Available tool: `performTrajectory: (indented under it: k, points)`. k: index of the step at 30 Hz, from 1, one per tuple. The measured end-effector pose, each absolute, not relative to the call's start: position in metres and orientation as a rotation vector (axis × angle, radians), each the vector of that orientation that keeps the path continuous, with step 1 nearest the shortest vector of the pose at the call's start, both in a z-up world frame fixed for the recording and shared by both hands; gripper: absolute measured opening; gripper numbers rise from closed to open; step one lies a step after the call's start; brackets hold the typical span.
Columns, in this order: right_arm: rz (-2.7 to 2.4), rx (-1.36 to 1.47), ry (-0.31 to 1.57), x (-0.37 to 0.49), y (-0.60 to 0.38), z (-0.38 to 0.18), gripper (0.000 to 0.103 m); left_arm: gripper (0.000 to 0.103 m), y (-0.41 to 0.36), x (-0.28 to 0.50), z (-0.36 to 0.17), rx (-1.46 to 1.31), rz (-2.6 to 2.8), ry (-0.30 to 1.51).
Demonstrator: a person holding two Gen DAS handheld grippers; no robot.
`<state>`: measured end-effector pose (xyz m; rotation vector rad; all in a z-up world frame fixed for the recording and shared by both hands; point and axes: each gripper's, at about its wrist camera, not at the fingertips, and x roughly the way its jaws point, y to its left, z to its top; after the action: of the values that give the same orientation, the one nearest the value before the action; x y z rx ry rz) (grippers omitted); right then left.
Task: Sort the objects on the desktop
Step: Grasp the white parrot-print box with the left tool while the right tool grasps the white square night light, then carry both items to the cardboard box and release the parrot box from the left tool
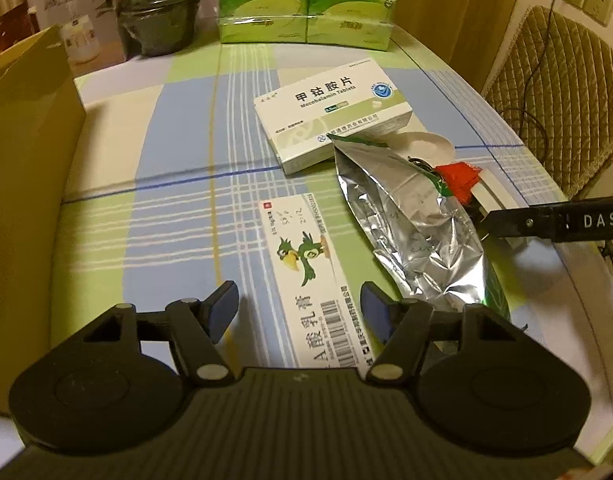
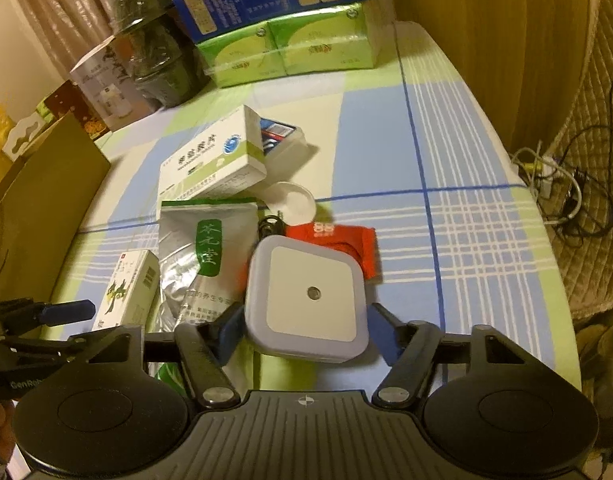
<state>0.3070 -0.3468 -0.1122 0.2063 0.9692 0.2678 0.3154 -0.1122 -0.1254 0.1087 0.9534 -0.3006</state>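
— Which step is this?
— A pick, I'd judge: right tongs (image 2: 304,330) spread apart around the square night light (image 2: 306,300), low centre of the frame, not gripping.
— And the left tongs (image 1: 298,306)?
— Apart too, over the ointment box (image 1: 306,280).
— Next?
— Probably squeezing onto the light's sides, then lifting.

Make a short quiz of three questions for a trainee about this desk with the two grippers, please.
1. True or false: the right gripper is shut tight on the silver pouch.
2. Which thing lies between the right gripper's fingers: A the white square night light, B the red packet, C the Mecobalamin box?
3. Which box lies between the open left gripper's fingers?

Key: 1 false. 2 A. 3 The parrot box.
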Motion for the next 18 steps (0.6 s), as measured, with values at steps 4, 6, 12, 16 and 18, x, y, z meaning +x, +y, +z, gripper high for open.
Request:
performTrajectory:
  k: [4,6,12,16,18]
  points:
    - [0.239,0.22,0.973,0.305,-0.346,-0.111,0.062,0.041,-0.116,0.318,-0.129,0.145,-0.309,0.954]
    - [0.228,0.201,0.973,0.301,-0.344,-0.109,0.062,0.034,-0.116,0.316,-0.13,0.157,-0.307,0.961]
    - [0.198,0.037,0.986,0.276,-0.328,-0.1,0.062,0.033,-0.106,0.289,-0.126,0.204,-0.343,0.976]
    - [0.216,0.068,0.99,0.27,-0.329,-0.104,0.063,0.033,-0.097,0.275,-0.127,0.203,-0.338,0.98]
    - [0.207,0.093,0.991,0.271,-0.332,-0.105,0.065,0.034,-0.096,0.273,-0.127,0.191,-0.339,0.983]
